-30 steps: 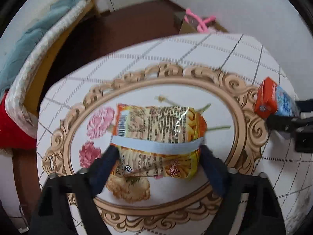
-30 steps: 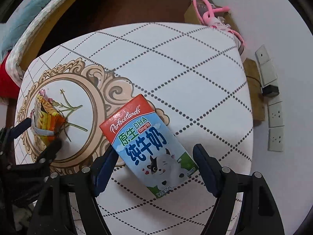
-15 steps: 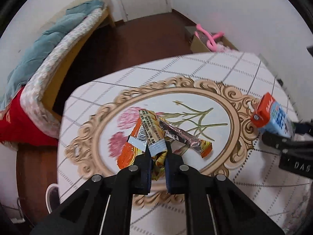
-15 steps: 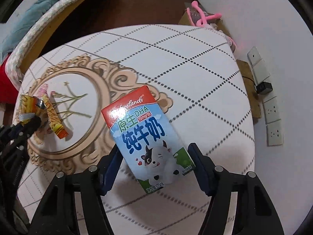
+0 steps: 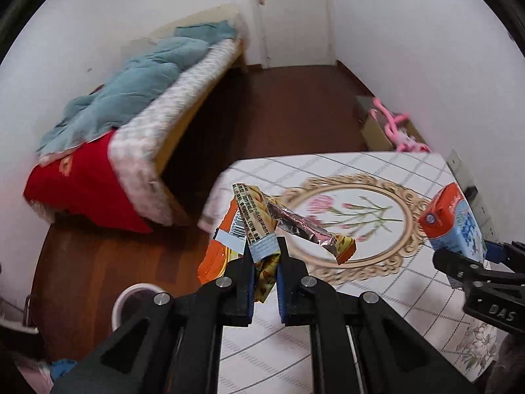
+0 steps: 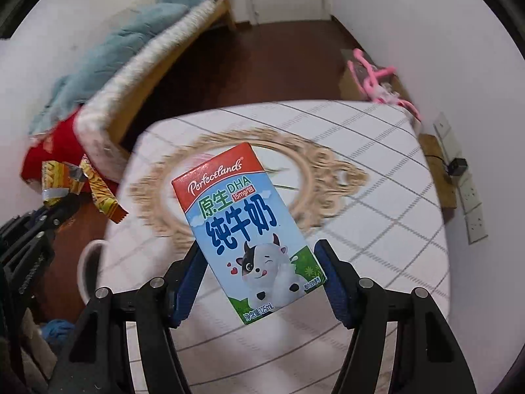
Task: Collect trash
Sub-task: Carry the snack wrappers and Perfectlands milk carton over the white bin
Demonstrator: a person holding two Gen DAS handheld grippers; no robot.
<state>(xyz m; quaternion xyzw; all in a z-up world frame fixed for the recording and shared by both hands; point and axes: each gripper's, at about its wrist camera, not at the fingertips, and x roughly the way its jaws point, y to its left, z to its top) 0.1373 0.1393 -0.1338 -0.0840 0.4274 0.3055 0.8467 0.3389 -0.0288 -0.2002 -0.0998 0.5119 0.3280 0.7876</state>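
Observation:
A crumpled orange and yellow snack wrapper [image 5: 252,226] hangs in the air above the table's left edge, pinched by my left gripper [image 5: 265,262], which is shut on it. The same wrapper [image 6: 85,180] shows at the far left of the right wrist view with the left gripper [image 6: 60,202] under it. A small milk carton [image 6: 246,233], red on top and blue with a cartoon cow, is lifted off the table, and my right gripper [image 6: 257,269] is shut on its lower half. In the left wrist view the carton [image 5: 454,220] and the right gripper [image 5: 472,259] appear at the right edge.
The table [image 6: 377,213] has a white checked cloth with a gold oval frame and flowers. A white bin [image 5: 131,305] stands on the brown floor left of the table. A bed [image 5: 137,115] with teal and red bedding lies beyond. A pink hanger [image 6: 370,75] and a cardboard box sit by the right wall.
My left gripper closed on the flat wrapper, crumpling it, and lifted it up and leftward off the table. My right gripper closed on the milk carton and raised it off the cloth.

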